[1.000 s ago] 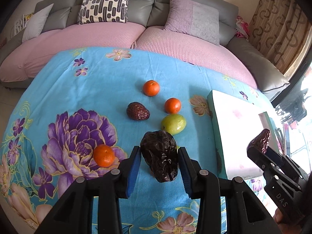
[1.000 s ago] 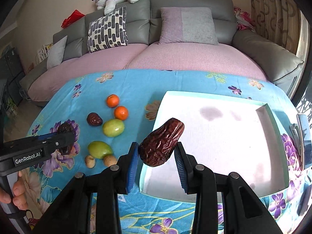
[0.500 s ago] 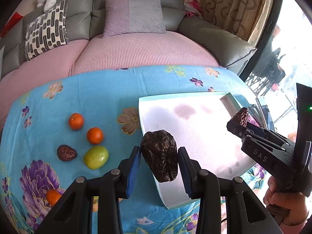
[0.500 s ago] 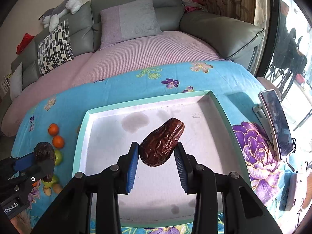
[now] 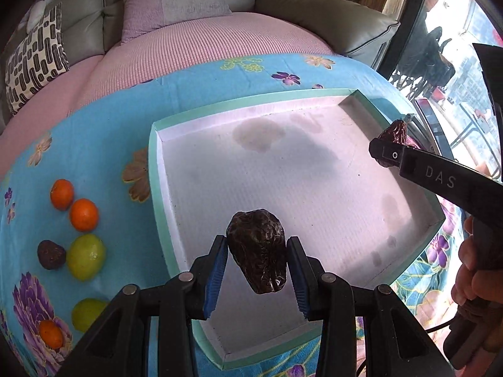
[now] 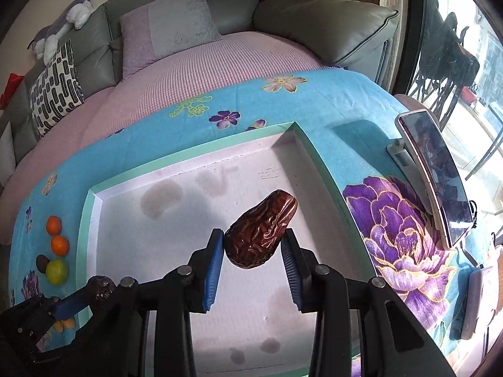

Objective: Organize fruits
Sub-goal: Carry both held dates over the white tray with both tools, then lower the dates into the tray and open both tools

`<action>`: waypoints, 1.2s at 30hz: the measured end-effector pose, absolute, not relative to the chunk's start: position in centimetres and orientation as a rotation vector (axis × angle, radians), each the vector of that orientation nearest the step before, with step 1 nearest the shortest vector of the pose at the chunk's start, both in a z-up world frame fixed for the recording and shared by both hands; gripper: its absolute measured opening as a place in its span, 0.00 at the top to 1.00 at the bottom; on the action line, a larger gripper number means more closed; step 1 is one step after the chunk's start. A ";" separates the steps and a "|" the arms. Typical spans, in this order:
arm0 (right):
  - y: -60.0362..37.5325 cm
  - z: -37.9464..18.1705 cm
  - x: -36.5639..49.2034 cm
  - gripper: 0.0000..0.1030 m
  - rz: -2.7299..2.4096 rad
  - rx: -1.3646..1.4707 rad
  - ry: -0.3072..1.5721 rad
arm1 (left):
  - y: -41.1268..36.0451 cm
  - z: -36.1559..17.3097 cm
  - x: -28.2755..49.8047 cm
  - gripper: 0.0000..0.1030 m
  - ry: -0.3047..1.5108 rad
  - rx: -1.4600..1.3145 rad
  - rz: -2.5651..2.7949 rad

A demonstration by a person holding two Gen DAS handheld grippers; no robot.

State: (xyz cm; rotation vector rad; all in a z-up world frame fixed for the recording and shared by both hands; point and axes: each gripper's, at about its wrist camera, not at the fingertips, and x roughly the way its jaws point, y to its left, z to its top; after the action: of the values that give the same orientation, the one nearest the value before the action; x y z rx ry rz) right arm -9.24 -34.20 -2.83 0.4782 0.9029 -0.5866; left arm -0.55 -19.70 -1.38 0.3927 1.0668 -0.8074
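Observation:
My left gripper (image 5: 256, 262) is shut on a dark wrinkled date (image 5: 257, 249), held above the near part of the white tray (image 5: 152, 169) with a mint-green rim. My right gripper (image 6: 253, 246) is shut on a longer reddish-brown date (image 6: 261, 231) over the tray's (image 6: 320, 163) right half. Seen in the left wrist view, the right gripper (image 5: 391, 144) with its date (image 5: 397, 132) hangs over the tray's right rim. Left of the tray lie two oranges (image 5: 83, 215), a third date (image 5: 50, 254) and green fruits (image 5: 85, 256) on the blue floral cloth.
A phone on a stand (image 6: 437, 179) sits right of the tray, with another device (image 6: 479, 301) near the cloth's edge. A person's hand (image 5: 474, 270) holds the right gripper. A grey sofa with pink covers and cushions (image 6: 176, 25) runs behind the table.
Both grippers have swung right from the loose fruits and moved over the tray, each keeping its date. The tray now fills most of both views.

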 end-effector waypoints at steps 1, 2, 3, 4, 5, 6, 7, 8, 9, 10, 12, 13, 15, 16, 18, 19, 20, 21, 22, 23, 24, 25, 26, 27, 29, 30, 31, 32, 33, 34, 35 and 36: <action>-34.2 -2.9 -9.3 0.62 -0.586 0.482 0.904 | -19.7 -1.5 -0.6 0.60 1.068 0.396 -0.804; -34.3 -3.1 -9.2 0.62 -0.585 0.485 0.905 | -19.7 -1.7 -0.6 0.60 1.070 0.400 -0.801; -34.3 -3.2 -9.2 0.62 -0.584 0.487 0.906 | -19.8 -1.8 -0.6 0.60 1.073 0.404 -0.798; -34.4 -3.4 -9.1 0.62 -0.584 0.489 0.909 | -19.8 -1.9 -0.6 0.60 1.076 0.409 -0.795; -34.4 -3.6 -9.1 0.62 -0.585 0.492 0.914 | -19.8 -2.0 -0.6 0.60 1.079 0.412 -0.792; -34.5 -3.7 -9.1 0.62 -0.586 0.494 0.918 | -19.8 -2.1 -0.6 0.60 1.081 0.415 -0.790; -34.6 -3.8 -9.2 0.62 -0.587 0.497 0.921 | -19.8 -2.2 -0.6 0.60 1.083 0.417 -0.788; -34.6 -3.9 -9.2 0.62 -0.588 0.502 0.924 | -19.8 -2.3 -0.6 0.60 1.086 0.418 -0.786; -34.7 -4.0 -9.2 0.62 -0.589 0.506 0.927 | -19.9 -2.4 -0.6 0.60 1.089 0.417 -0.783; -34.7 -4.1 -9.3 0.62 -0.590 0.508 0.929 | -19.8 -2.4 -0.5 0.60 1.093 0.414 -0.782; -34.8 -4.3 -9.2 0.62 -0.596 0.508 0.938 | -19.8 -2.6 -0.4 0.60 1.100 0.409 -0.779; -34.9 -4.4 -9.2 0.62 -0.598 0.508 0.942 | -19.8 -2.6 -0.3 0.60 1.102 0.409 -0.777; -34.9 -4.5 -9.3 0.62 -0.600 0.509 0.949 | -19.8 -2.7 -0.4 0.60 1.103 0.413 -0.773; -34.9 -4.6 -9.3 0.62 -0.601 0.509 0.951 | -19.8 -2.8 -0.4 0.60 1.103 0.414 -0.773; -34.9 -4.7 -9.2 0.62 -0.600 0.509 0.956 | -19.9 -2.8 -0.4 0.60 1.103 0.414 -0.773; -34.9 -4.7 -9.2 0.62 -0.600 0.510 0.957 | -19.9 -2.8 -0.4 0.60 1.102 0.414 -0.772; -34.9 -4.7 -9.2 0.62 -0.600 0.510 0.959 | -19.9 -2.9 -0.4 0.60 1.102 0.416 -0.772; -34.9 -4.7 -9.2 0.62 -0.601 0.510 0.961 | -19.9 -2.9 -0.4 0.60 1.103 0.417 -0.771; -34.9 -4.8 -9.2 0.62 -0.601 0.509 0.963 | -19.9 -2.9 -0.4 0.60 1.103 0.418 -0.771; -34.9 -4.8 -9.2 0.62 -0.601 0.508 0.966 | -19.9 -2.9 -0.4 0.60 1.103 0.419 -0.770; -35.0 -4.8 -9.0 0.62 -0.601 0.508 0.970 | -19.9 -2.9 -0.4 0.60 1.104 0.420 -0.769; -35.0 -4.9 -8.9 0.62 -0.601 0.507 0.973 | -19.9 -2.9 -0.4 0.60 1.103 0.419 -0.769; -35.0 -5.0 -8.9 0.62 -0.600 0.506 0.976 | -19.9 -2.9 -0.4 0.59 1.104 0.419 -0.769; -35.1 -5.1 -8.9 0.62 -0.600 0.506 0.980 | -19.9 -2.9 -0.4 0.59 1.104 0.418 -0.769; -35.1 -5.2 -8.8 0.62 -0.600 0.506 0.985 | -19.9 -3.0 -0.3 0.59 1.105 0.417 -0.769; -35.1 -5.3 -8.8 0.62 -0.601 0.505 0.987 | -19.9 -3.0 -0.3 0.59 1.105 0.417 -0.769; -35.1 -5.3 -8.8 0.62 -0.601 0.505 0.989 | -19.9 -3.0 -0.3 0.59 1.105 0.417 -0.770; -35.2 -5.4 -8.8 0.62 -0.600 0.506 0.993 | -19.9 -3.0 -0.3 0.59 1.106 0.416 -0.769; -35.2 -5.5 -8.8 0.62 -0.599 0.506 0.996 | -19.9 -3.1 -0.3 0.59 1.108 0.419 -0.765; -35.2 -5.5 -8.7 0.62 -0.599 0.504 0.996 | -19.9 -3.1 -0.2 0.59 1.110 0.420 -0.762; -35.2 -5.5 -8.7 0.62 -0.600 0.502 0.996 | -19.9 -3.2 -0.1 0.59 1.114 0.420 -0.759; -35.2 -5.5 -8.7 0.62 -0.600 0.502 0.996 | -19.9 -3.2 -0.1 0.59 1.118 0.420 -0.757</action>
State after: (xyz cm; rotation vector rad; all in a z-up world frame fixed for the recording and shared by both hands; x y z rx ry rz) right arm -8.68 -35.24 -5.49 0.5017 0.9963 -0.5999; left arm -0.10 -19.87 -3.23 0.4202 1.1181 -0.7566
